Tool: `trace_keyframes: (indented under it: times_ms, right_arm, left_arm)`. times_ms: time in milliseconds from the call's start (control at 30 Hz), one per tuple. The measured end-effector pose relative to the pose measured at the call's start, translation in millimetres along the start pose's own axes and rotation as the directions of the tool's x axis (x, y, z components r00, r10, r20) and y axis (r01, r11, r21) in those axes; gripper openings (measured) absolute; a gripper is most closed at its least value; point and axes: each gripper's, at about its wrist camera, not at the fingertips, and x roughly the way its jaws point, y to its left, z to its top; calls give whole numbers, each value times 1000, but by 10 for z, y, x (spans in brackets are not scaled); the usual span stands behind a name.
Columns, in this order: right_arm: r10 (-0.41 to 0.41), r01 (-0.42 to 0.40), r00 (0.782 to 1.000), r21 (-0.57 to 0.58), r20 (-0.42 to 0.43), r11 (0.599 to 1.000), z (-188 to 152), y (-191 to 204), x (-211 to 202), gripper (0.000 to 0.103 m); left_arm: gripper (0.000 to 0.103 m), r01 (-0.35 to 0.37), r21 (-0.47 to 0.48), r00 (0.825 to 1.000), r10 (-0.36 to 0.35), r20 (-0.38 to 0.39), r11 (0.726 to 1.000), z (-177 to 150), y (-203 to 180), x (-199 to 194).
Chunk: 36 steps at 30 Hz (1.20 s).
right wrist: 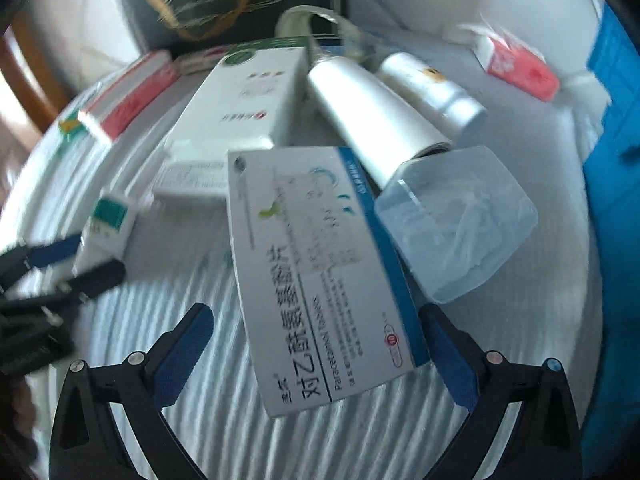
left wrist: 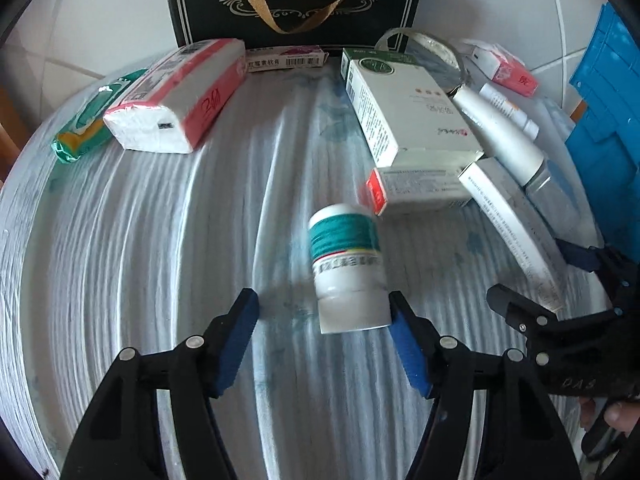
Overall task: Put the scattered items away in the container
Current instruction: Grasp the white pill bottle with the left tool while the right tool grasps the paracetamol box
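Observation:
My left gripper (left wrist: 324,316) is open. A white pill bottle with a green label (left wrist: 348,268) lies between its fingers, against the right pad (left wrist: 404,340). My right gripper (right wrist: 316,344) is open around a white and blue paracetamol box (right wrist: 320,272) lying flat on the cloth. The blue crate (left wrist: 604,148) stands at the right edge; it also shows in the right wrist view (right wrist: 612,152). My right gripper shows in the left wrist view (left wrist: 532,280), my left gripper in the right wrist view (right wrist: 80,260) at the bottle (right wrist: 106,224).
A tissue pack (left wrist: 180,100), a green wipes pack (left wrist: 84,124), several medicine boxes (left wrist: 404,108), a silver tube (left wrist: 500,132) and a clear plastic box (right wrist: 456,220) lie on the striped cloth. A black gift box (left wrist: 296,0) stands at the back.

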Motion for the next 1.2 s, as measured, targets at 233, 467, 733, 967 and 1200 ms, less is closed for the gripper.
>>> trace_keyframes:
  times_ms: [233,467,733,967,1200]
  right_arm:
    - [33,-36,998,66,48,997,-5,-110,-62,103]
    - [80,-87,995,121,57,989,84,-131,-8,103]
    - [3,-5,999,57,51,998,141,-6,3,78]
    - [62,-64,997,57,40,996,-5,87,-100,76]
    - [74,-76,996,44,50,996,-237,204,-422,75]
  left_arm:
    - [65,9,-9,999,-9,33,1000,85,-85,-19]
    - [66,-32,10,998,31,59,999,54,-231,67]
    - [71,-46,-2,997,46,62,999,76,-264,88]
    - [34,-44,-1,998,44,54,999,-11,-237,-44]
    - [34,-52,5,994,51,101,999,-194,-273,-472]
